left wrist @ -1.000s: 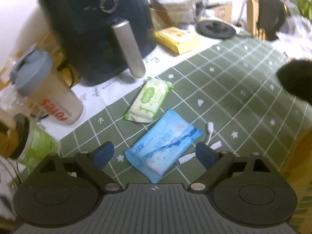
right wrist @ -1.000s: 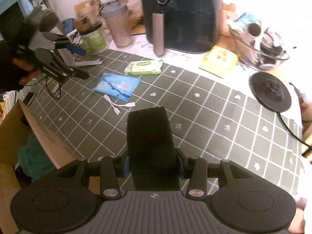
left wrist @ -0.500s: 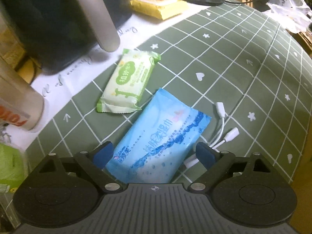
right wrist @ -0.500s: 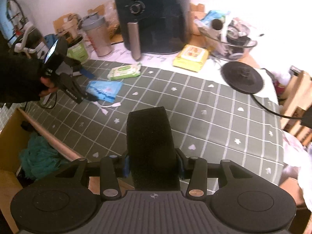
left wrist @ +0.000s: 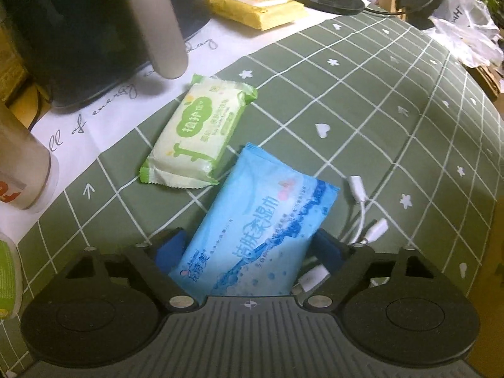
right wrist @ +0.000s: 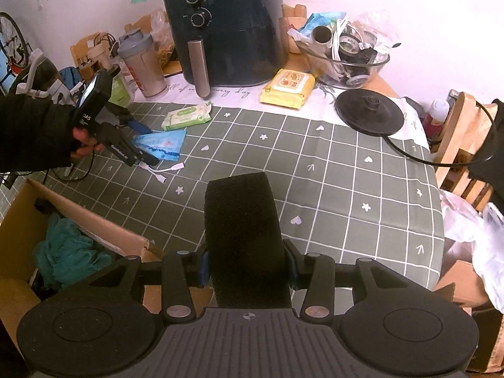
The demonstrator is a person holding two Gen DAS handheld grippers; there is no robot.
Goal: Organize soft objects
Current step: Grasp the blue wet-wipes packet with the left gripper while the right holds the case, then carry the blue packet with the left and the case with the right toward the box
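A blue wipes pack (left wrist: pixel 261 226) lies on the green checked tablecloth (left wrist: pixel 362 100). My left gripper (left wrist: pixel 249 249) stands over its near end. The jaws are closing, and the blue pads (left wrist: pixel 171 249) touch the pack's two long sides. In the right wrist view a hand holds that gripper (right wrist: pixel 138 145) over the pack (right wrist: pixel 163 141), which looks pinched. A green wipes pack (left wrist: pixel 198 135) lies just beyond, and a yellow pack (left wrist: pixel 255 9) sits further back. My right gripper (right wrist: pixel 247 267) is shut on a black foam block (right wrist: pixel 241 220), held above the table's near edge.
A dark air fryer (right wrist: pixel 226 28) and a shaker cup (right wrist: pixel 141 60) stand at the back. A white adapter cable (left wrist: pixel 362 217) lies beside the blue pack. There are also a kettle base (right wrist: pixel 368 110), a glass bowl (right wrist: pixel 346 60), and an open cardboard box (right wrist: pixel 94 223) holding teal cloth (right wrist: pixel 69 255).
My left gripper came down over the blue pack, and its jaws have narrowed onto the pack's sides. The right gripper drew back and rolled a little, with the black foam still in it.
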